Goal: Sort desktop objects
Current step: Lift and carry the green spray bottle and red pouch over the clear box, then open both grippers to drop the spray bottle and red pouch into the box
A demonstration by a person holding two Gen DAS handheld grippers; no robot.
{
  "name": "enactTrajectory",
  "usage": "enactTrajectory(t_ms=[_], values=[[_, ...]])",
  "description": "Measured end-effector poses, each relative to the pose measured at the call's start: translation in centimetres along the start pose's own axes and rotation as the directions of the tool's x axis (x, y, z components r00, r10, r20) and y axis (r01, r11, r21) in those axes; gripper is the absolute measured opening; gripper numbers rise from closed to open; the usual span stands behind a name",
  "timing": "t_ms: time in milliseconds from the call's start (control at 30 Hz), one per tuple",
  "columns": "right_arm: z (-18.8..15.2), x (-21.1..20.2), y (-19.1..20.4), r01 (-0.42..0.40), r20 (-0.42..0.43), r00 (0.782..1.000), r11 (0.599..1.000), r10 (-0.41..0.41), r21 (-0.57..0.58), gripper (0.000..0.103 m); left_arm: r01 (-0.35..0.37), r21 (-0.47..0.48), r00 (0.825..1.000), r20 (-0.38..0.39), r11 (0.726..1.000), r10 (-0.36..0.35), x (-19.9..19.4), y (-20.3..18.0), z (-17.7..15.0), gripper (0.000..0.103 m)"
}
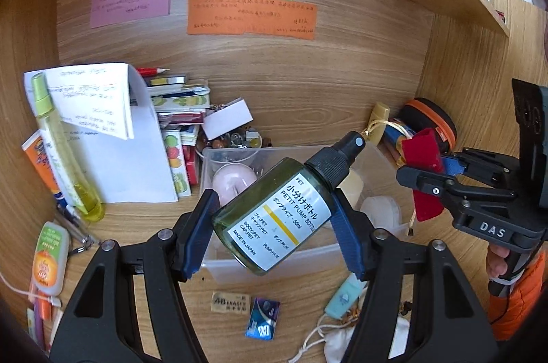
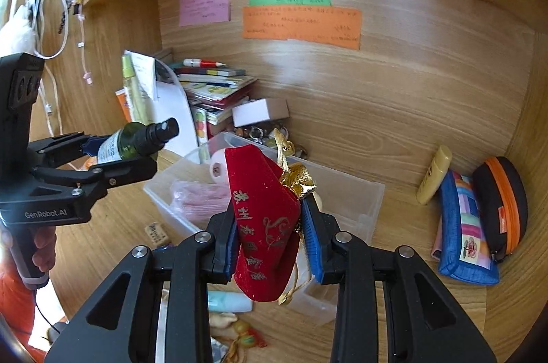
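My left gripper (image 1: 274,222) is shut on a green pump bottle (image 1: 274,219) with a black spray cap and a white label, held tilted above a clear plastic bin (image 1: 267,263). The bottle also shows in the right wrist view (image 2: 137,142). My right gripper (image 2: 270,236) is shut on a red velvet pouch (image 2: 263,226) with gold lettering and a gold cord, held over the same bin (image 2: 342,191). The pouch shows in the left wrist view (image 1: 424,178), right of the bottle.
A stack of books and papers (image 1: 178,109) and a tall yellow spray bottle (image 1: 65,150) stand at the back left. A blue pouch (image 2: 462,226) and an orange-zip case (image 2: 503,205) lean at the right wall. An eraser (image 1: 231,303) and small packets lie in front.
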State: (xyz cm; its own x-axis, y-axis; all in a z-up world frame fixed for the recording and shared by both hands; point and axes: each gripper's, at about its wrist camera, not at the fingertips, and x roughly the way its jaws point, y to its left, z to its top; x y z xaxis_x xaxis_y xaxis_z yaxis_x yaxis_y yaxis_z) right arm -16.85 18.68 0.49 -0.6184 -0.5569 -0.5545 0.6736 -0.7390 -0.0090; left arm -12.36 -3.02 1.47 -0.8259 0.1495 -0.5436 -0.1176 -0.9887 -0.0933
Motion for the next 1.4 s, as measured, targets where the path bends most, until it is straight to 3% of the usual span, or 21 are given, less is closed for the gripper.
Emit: enactTrajectory(t_ms=[433, 1033, 1400], values=[[1.5, 3.4, -4.9, 0.06, -0.03, 0.998, 0.993, -0.058, 0.104, 0.029, 0.046, -0.011, 0.997, -0.056, 0.999, -0.047, 4.9, 0.2, 1.9, 0.065], [-0.4, 8.2, -5.3, 0.095, -0.136, 0.987, 0.993, -0.084, 0.077, 0.029, 0.039, -0.048, 0.977, -0.207, 0.998, -0.048, 11.4, 0.3, 2.0, 0.065], [-1.0, 8.6, -5.6, 0.108, -0.161, 0.982, 0.991, -0.095, 0.08, 0.032, -0.009, -0.025, 0.964, -0.267, 1.0, 0.002, 14.1, -0.3, 1.4, 0.065]])
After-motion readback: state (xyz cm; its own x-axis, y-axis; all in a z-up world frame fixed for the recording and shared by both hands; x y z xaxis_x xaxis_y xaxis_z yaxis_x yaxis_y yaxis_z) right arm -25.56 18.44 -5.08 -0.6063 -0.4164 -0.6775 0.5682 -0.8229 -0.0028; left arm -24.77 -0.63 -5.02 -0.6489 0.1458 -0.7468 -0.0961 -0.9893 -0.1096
